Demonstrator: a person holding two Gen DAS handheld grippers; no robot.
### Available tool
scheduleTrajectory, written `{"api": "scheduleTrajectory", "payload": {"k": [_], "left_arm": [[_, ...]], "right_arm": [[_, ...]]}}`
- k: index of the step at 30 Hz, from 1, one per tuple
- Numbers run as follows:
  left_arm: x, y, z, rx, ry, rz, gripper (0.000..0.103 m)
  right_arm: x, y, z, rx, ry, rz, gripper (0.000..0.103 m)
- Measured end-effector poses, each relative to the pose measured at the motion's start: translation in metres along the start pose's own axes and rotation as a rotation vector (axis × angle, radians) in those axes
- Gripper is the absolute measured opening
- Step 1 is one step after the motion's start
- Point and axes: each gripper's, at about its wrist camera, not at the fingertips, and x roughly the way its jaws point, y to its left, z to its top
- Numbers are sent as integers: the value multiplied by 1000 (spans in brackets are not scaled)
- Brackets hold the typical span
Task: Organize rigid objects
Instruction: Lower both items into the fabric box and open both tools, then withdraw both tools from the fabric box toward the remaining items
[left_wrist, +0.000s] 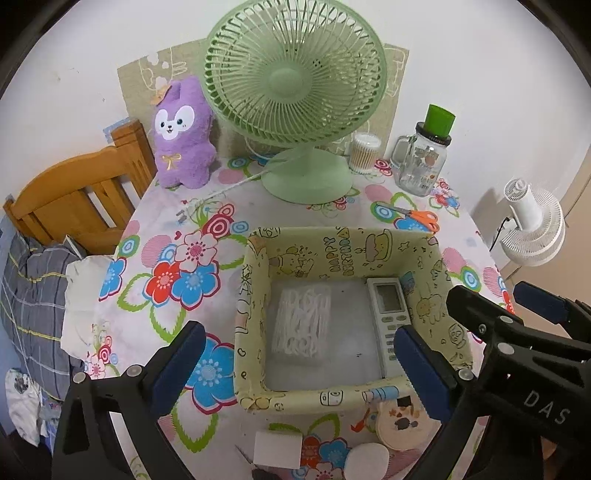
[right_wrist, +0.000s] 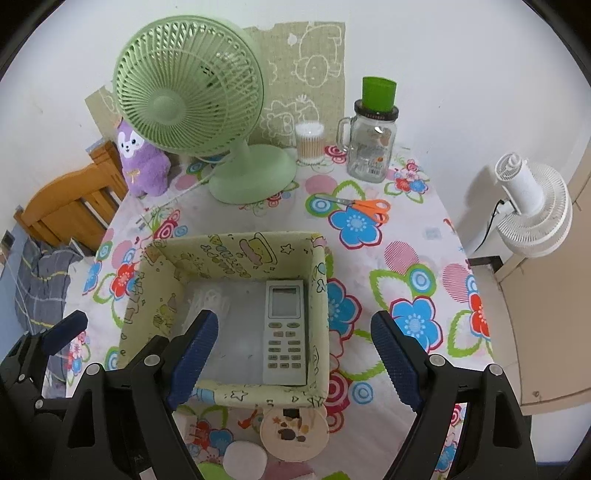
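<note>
above the yellow storage box (left_wrist: 354, 254), the left gripper (left_wrist: 299, 363) and right gripper (right_wrist: 295, 360) are held with jaws released and empty. the remote control (right_wrist: 286, 330) and white clip pack (left_wrist: 301, 321) lie inside. the round tin (right_wrist: 294, 432), just before the box, is best approached next from above.

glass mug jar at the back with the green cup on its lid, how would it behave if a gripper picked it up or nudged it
The glass mug jar looks rigid but breakable, and its smooth clear walls may be slippery. The green cup seems only to rest on the lid, so it could topple off if the jar is tilted or bumped. The jar looks empty, so probably moderately light.
</note>
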Motion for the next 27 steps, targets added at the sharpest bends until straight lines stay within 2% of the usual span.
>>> {"api": "scheduleTrajectory", "payload": {"k": [6,27], "left_arm": [[-18,1,-3,-3,-30,-9,103],[-70,16,-26,13,-103,-28,103]], "right_arm": [[-20,0,-5,15,-36,-4,91],[-75,14,-30,19,-122,-28,94]]}}
